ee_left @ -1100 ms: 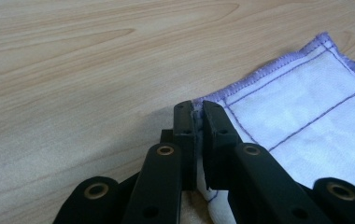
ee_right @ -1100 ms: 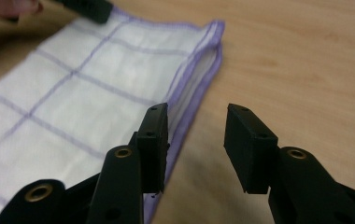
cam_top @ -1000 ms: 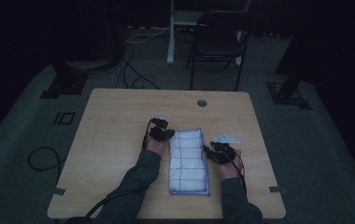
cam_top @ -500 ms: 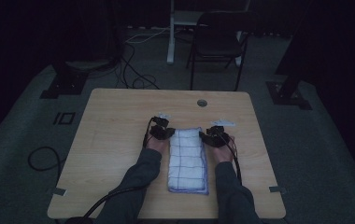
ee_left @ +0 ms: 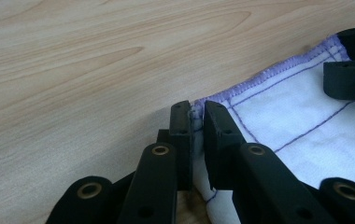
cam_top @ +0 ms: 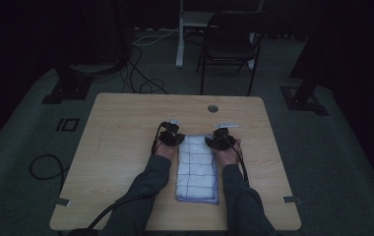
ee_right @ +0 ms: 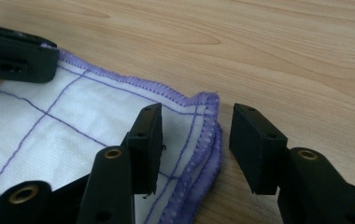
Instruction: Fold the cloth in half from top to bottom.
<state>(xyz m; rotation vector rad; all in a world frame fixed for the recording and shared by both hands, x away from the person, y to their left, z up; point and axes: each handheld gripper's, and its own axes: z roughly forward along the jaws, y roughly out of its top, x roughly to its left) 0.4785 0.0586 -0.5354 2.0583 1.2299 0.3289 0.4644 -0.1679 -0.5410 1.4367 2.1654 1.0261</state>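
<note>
Your left gripper is pinching the far left corner of the folded checked cloth, which is lying mid-counter, though its jaws have been easing apart. Your right gripper is straddling the right corner, jaws wide and just opening; close them squarely over every layer.

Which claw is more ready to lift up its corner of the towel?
The left claw: its jaws have a far corner of the folded white cloth with purple grid lines between them, nearly shut. The right claw stands open around its corner.
</note>
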